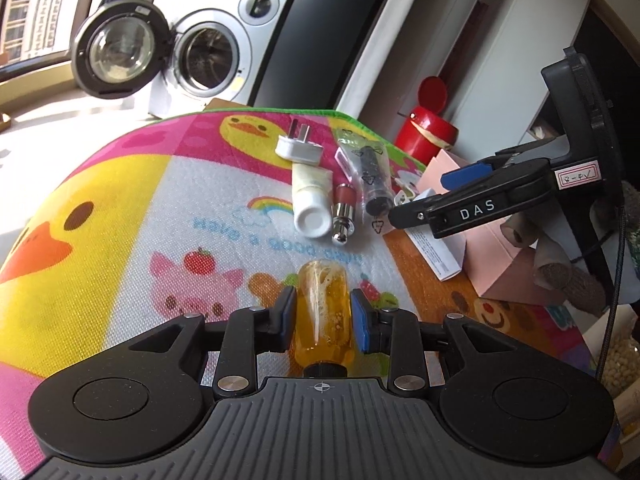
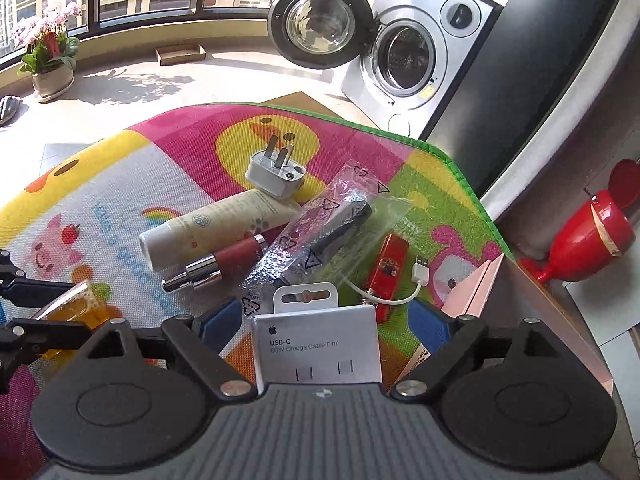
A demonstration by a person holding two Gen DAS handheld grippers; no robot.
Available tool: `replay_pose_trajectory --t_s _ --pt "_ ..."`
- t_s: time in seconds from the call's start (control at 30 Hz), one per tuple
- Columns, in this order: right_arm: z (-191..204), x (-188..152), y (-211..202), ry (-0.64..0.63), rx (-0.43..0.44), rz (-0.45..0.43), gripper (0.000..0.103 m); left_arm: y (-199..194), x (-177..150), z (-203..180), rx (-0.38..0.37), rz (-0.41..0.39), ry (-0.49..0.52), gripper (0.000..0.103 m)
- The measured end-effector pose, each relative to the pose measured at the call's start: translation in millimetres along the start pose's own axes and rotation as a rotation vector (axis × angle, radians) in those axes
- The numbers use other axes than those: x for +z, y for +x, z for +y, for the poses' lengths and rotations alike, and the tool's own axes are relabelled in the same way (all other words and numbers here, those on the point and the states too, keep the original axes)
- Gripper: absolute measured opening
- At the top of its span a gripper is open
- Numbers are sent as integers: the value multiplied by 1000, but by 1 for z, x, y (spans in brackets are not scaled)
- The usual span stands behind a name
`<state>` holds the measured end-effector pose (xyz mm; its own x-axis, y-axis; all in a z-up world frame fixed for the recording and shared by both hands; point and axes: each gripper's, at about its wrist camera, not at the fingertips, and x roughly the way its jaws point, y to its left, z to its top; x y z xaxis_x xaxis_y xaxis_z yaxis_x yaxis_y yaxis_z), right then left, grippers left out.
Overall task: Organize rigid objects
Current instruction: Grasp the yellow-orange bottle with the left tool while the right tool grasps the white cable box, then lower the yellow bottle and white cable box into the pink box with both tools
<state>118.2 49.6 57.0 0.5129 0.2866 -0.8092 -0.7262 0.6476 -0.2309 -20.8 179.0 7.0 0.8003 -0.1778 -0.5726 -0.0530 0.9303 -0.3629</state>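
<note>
Your left gripper (image 1: pixel 323 316) sits closest to the lens, its blue-padded fingers (image 1: pixel 362 322) pinched on a small clear bottle of amber liquid (image 1: pixel 322 312). That bottle runs lengthwise between the pads, black cap toward the camera, rounded end pointing away, just above a bright cartoon play mat (image 1: pixel 100 200). You aim this gripper forward and gently downward over the mat.

Your right gripper (image 2: pixel 326 320) has its fingers (image 2: pixel 222 316) spread wide, pressing on nothing. Between them stands a white USB-C charge cable box (image 2: pixel 318 340), its hang tab pointing away from the camera; neither pad reaches its sides. From the left wrist view this gripper comes in from the right, tilted steeply down over the mat's right edge beside a pink box (image 1: pixel 500 256).

Beyond both grippers, going by size, a group of things lies on the mat:
- a cream tube with a white cap (image 2: pixel 212 228), lying flat;
- a crinkled clear bag holding a black item (image 2: pixel 324 224), just beside the tube;
- a white wall plug (image 2: pixel 276 172), prongs up, touching the tube's far end;
- a red and chrome cylinder (image 2: pixel 218 266), lying along the tube;
- a red flat packet (image 2: pixel 390 268), with a short white USB cable (image 2: pixel 404 292) curling across it.

A washing machine (image 2: pixel 416 52) stands past the mat with its door open.
</note>
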Motion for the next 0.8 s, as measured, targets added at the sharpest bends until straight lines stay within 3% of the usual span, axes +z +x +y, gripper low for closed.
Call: replay_pose_trajectory --t_s 0.07,0.13,0.4,0.5,0.57,0.63,0.73,0.8 --pt "3 -2 2 2 18 15 85 -1 -1 0 -3 -1 10 33" --pt "10 -9 -1 -11 20 23 73 -1 -1 0 -6 -4 20 33" --pt "40 -56 -37 6 118 57 74 -1 -2 -6 -12 18 70 33" --pt "49 -79 -49 -18 115 16 86 -3 -4 -14 -20 39 130 33" --pt "49 -93 -54 -12 104 -5 86 -4 -6 -18 -20 47 155 33" --pt "40 -104 -59 59 128 -9 87 -4 -8 -20 -21 54 163 33" --pt "27 -117 -64 178 249 29 87 -4 -8 -20 -21 59 151 33" --pt "26 -122 -72 202 285 13 87 -3 -7 -19 -23 62 140 33"
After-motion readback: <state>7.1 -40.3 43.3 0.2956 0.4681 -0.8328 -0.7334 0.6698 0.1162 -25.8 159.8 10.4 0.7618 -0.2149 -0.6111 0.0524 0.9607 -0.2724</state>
